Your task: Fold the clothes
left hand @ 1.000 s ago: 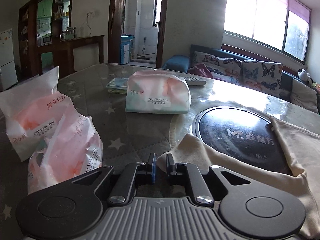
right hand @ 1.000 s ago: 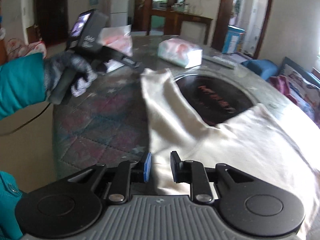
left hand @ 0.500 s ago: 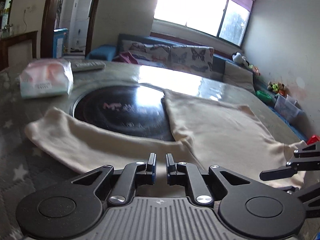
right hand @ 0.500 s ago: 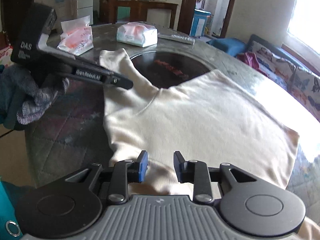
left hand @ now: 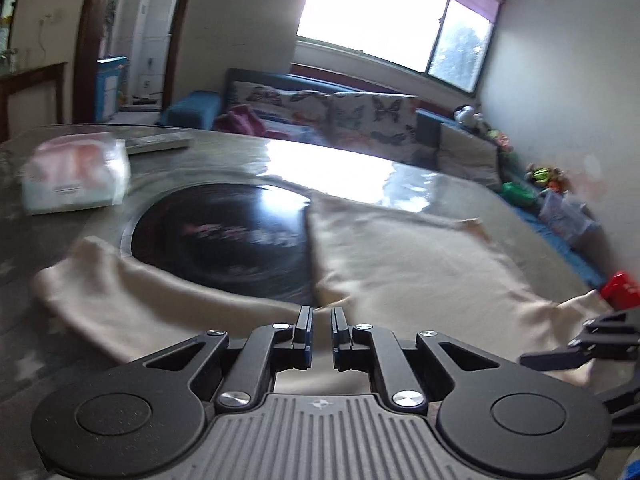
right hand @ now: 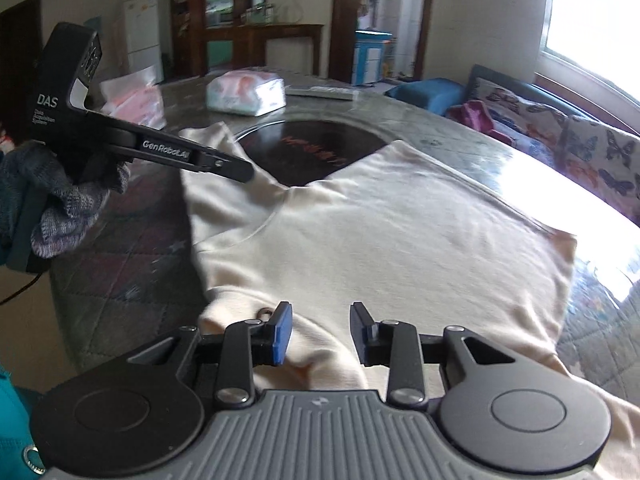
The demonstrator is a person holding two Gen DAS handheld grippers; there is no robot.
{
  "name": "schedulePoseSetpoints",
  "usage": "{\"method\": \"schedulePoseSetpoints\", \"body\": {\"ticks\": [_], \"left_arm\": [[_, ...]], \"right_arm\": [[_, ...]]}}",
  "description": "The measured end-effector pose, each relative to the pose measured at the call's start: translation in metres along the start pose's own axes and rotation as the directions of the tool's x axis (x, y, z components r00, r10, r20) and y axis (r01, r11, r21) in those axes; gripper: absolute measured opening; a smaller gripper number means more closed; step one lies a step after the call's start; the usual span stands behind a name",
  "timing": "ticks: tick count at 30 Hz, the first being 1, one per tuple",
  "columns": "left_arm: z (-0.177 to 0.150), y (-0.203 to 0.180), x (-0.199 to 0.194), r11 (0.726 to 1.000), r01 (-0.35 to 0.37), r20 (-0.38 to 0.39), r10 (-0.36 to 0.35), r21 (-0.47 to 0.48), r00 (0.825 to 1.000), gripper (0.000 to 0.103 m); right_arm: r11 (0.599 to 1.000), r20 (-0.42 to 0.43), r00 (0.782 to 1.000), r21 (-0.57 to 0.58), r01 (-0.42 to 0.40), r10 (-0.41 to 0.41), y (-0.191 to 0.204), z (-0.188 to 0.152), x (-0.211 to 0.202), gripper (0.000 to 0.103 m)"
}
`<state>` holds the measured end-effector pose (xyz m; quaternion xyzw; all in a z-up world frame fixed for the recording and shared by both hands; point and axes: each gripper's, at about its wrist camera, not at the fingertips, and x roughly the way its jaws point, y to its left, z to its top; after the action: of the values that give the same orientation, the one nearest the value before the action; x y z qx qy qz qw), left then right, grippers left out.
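Cream shirt (right hand: 392,240) is lying spread across the round table (right hand: 460,140), one sleeve draping over the black hotplate (right hand: 316,148) at the centre. Left gripper (left hand: 321,322) is hovering with its jaws nearly pressed together, pinching nothing. Right gripper (right hand: 321,330) has just been opening, its jaws standing apart above the near hem, gripping nothing.

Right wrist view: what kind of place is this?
Most likely a home living and dining room. A cream garment lies on a dining table with a built-in black hotplate; behind it are a sofa with butterfly cushions, a wooden cabinet and a fridge.
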<state>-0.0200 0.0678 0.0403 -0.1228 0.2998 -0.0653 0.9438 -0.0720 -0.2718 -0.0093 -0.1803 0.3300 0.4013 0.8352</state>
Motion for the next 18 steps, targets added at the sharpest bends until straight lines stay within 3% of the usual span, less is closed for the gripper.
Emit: {"method": "schedulePoseSetpoints", "body": {"ticks": [3,8,14,18], "left_arm": [[0.007,-0.012,0.024,0.999,0.032,-0.011,-0.032,-0.014,0.999,0.01],[0.004,-0.007,0.051,0.999,-0.014,-0.063,0.011,-0.038,0.998,0.01],[-0.001,0.002,0.048,0.997,-0.023,-0.072,0.018,-0.068,0.997,0.01],[0.0,-0.011,0.041,1.0,-0.016,-0.057,0.015,-0.017,0.998,0.01]], "right_arm": [[1.0,-0.003,1.0,0.016,0.013,-0.013,-0.004,-0.002,0.001,0.031],[0.999,-0.025,1.0,0.03,0.014,-0.013,-0.008,-0.011,0.002,0.032],[0.999,-0.014,1.0,0.038,0.009,-0.008,-0.009,-0.015,-0.005,0.032],[0.998,0.005,1.0,0.057,0.016,-0.017,-0.012,-0.015,-0.009,0.032]]}}
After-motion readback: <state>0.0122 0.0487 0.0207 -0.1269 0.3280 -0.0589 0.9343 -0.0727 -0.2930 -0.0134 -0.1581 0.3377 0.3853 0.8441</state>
